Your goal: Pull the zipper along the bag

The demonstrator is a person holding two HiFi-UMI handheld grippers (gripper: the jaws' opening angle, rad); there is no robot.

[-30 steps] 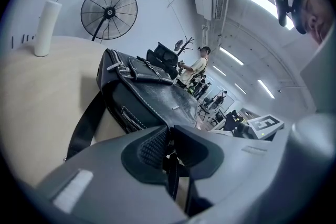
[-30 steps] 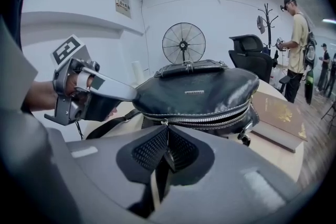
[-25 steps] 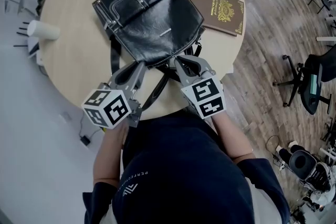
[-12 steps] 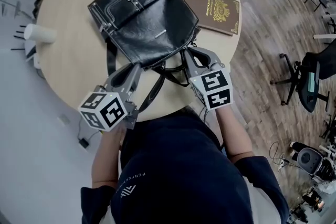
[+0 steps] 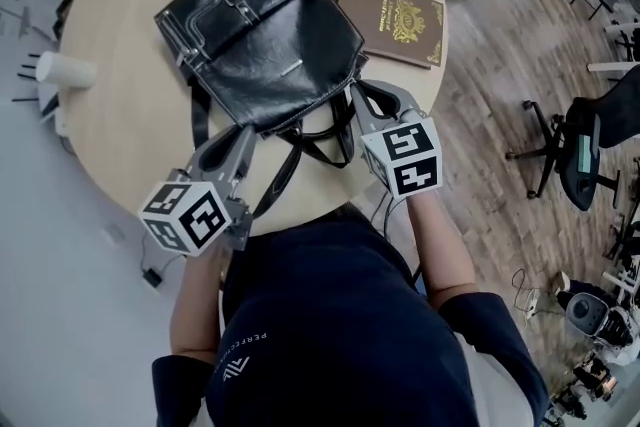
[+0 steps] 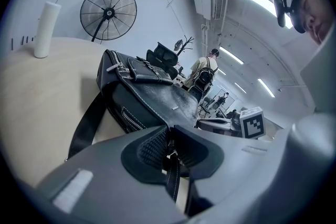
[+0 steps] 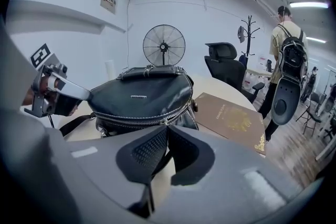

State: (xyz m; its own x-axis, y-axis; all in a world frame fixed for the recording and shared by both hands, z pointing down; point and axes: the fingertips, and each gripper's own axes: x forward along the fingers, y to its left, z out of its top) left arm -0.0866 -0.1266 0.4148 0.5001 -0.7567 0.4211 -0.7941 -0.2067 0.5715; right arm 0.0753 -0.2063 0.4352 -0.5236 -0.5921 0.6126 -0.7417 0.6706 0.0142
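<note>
Right tool [image 5: 358,95], on zipper pull [image 7: 165,122], further right along bag [image 5: 270,35], tilted downward.

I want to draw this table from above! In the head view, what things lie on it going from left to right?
White cylinder → black bag → brown booklet.

hand-held gripper [image 7: 167,131] | pinching zipper pull [image 7: 165,123] | black bag [image 7: 139,93] just ahead
</note>
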